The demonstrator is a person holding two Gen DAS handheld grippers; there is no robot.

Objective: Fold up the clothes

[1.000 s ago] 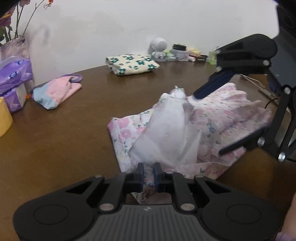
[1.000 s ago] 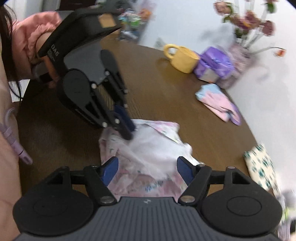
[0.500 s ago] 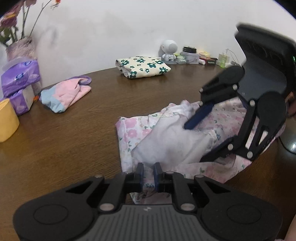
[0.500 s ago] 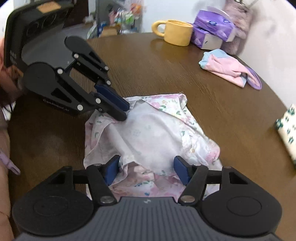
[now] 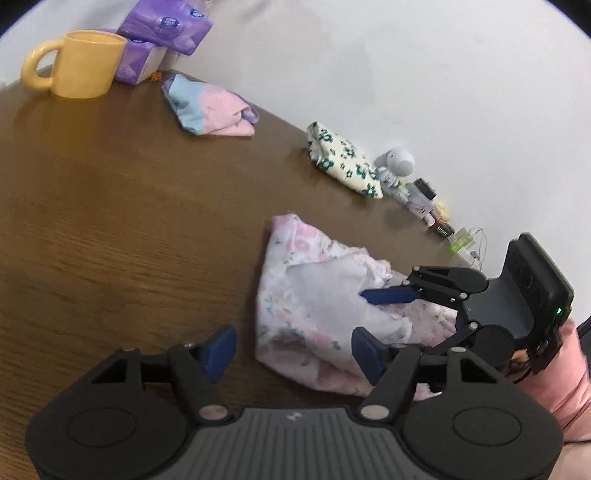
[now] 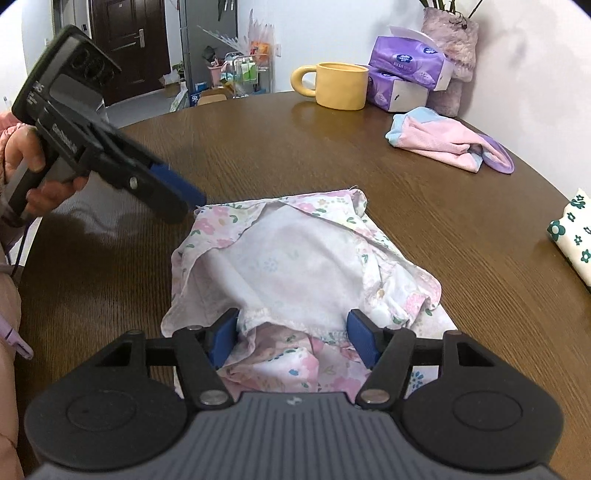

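Note:
A pink flowered garment lies crumpled on the brown table, its white lining turned up. My left gripper is rolled over at the garment's left edge. Its jaws are opening and grip nothing; one finger is over the cloth, the other over bare wood. My right gripper is low on the garment's near end, open. A bunch of lining hem sits loose between its blue pads.
A yellow mug and purple tissue packs stand at the table's far side. A folded pink-and-blue garment and a folded green-flowered cloth lie by the wall. Small clutter lines the table's edge.
My left gripper was shut on the garment's corner; it has let go, opened, rolled and drawn off to the side. The lifted cloth has dropped flat, and my right gripper has sunk onto it.

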